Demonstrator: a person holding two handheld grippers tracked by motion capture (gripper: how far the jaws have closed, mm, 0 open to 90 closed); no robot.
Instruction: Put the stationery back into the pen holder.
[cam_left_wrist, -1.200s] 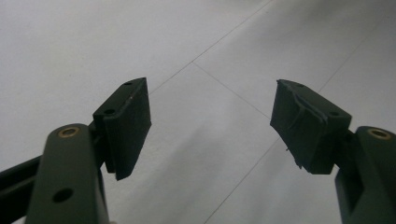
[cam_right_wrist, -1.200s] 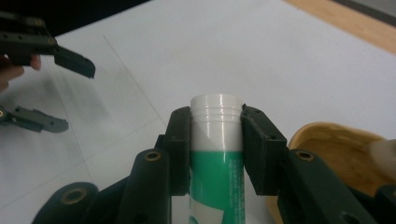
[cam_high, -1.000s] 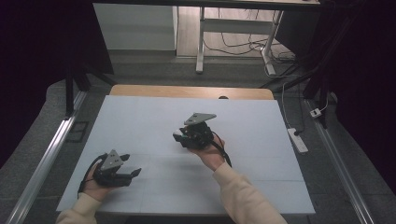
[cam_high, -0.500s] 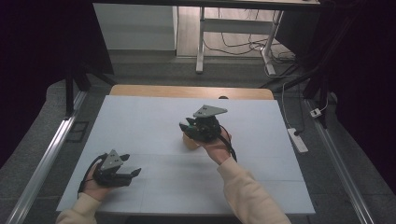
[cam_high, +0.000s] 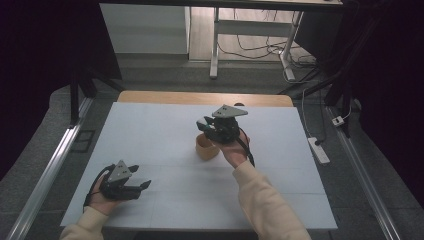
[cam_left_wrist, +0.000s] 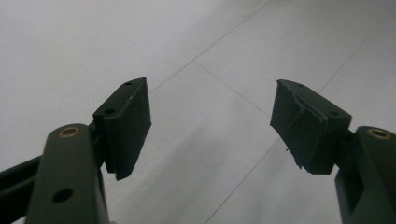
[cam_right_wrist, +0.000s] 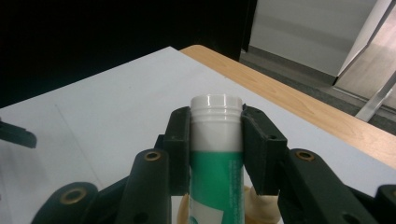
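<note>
A: What is pinched by the right gripper (cam_right_wrist: 216, 140)?

B: A tube (cam_right_wrist: 216, 154) is held there, white at the top and green lower down. It is squeezed between the two jaws, just under its ridged white end. No cap is seen on it.

A: What has been changed since a moment ago?

B: The right gripper (cam_high: 212, 127) has been carried from the middle of the table (cam_high: 150, 135) toward the far right, and lifted a little. A tan cup (cam_high: 206, 148) is now seen under it. A second ago that cup was hidden behind the gripper.

A: So where is the tube now?

B: It is held in the air, just above the cup, a bit past the middle of the table. From the right gripper view, a bit of the cup (cam_right_wrist: 261, 207) is seen right below the tube.

A: What is meant by that for the job?

B: It looks like the tube has been pulled out of the cup, or is being taken away from it. The cup has been left standing on the table.

A: And the left gripper (cam_high: 141, 186)?

B: It is kept at the near left, low over the table. Its jaws are spread wide, and nothing is held between them. Bare table (cam_left_wrist: 210, 51) is seen past its pads (cam_left_wrist: 128, 126).
</note>
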